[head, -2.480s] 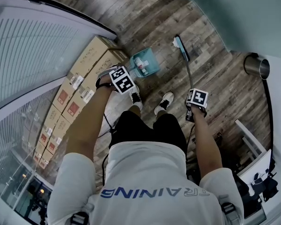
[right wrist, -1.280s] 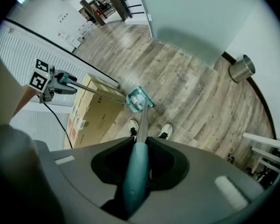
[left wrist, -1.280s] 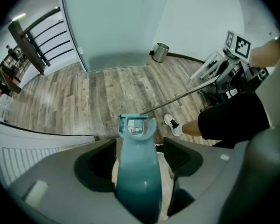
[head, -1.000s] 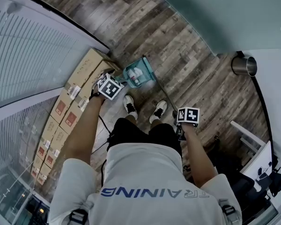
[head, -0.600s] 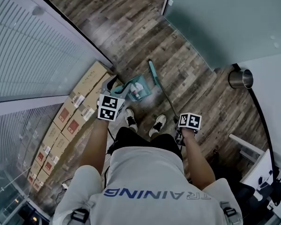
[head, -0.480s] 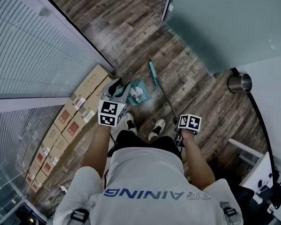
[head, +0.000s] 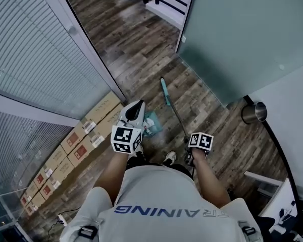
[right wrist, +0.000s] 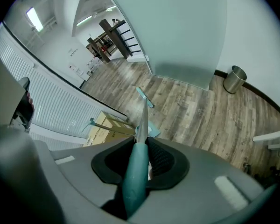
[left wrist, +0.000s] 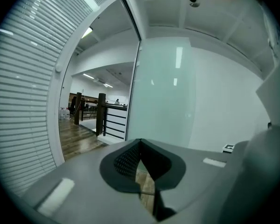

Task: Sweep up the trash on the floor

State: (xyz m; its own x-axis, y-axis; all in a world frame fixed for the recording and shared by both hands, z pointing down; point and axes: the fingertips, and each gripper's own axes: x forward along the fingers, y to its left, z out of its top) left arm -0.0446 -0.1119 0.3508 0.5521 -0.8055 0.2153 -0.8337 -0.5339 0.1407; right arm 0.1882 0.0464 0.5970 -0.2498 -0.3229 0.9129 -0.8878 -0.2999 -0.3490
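Observation:
My right gripper (head: pixel 190 154) is shut on the teal broom handle (right wrist: pixel 135 181). The shaft runs down to the teal broom head (head: pixel 164 91) on the wooden floor. The teal dustpan (head: pixel 152 123) stands by the person's feet with white scraps in it, partly hidden behind my left gripper (head: pixel 134 107). That gripper is raised and points out level toward the glass wall. Its jaws have just closed, and in the left gripper view the left gripper (left wrist: pixel 140 143) has nothing between them. In the right gripper view the dustpan (right wrist: pixel 153 129) shows beside the boxes, past the right gripper (right wrist: pixel 140 146).
A row of cardboard boxes (head: pixel 86 137) lines the blind-covered glass wall on the left. A frosted glass partition (head: pixel 232 39) stands ahead on the right. A metal bin (head: pixel 255 112) sits by the white wall. The person's shoe (head: pixel 167 158) is just behind the dustpan.
The person has straightened up. My left gripper has lifted away from the dustpan at floor level and its jaws have shut empty. The right gripper rose a little with the broom.

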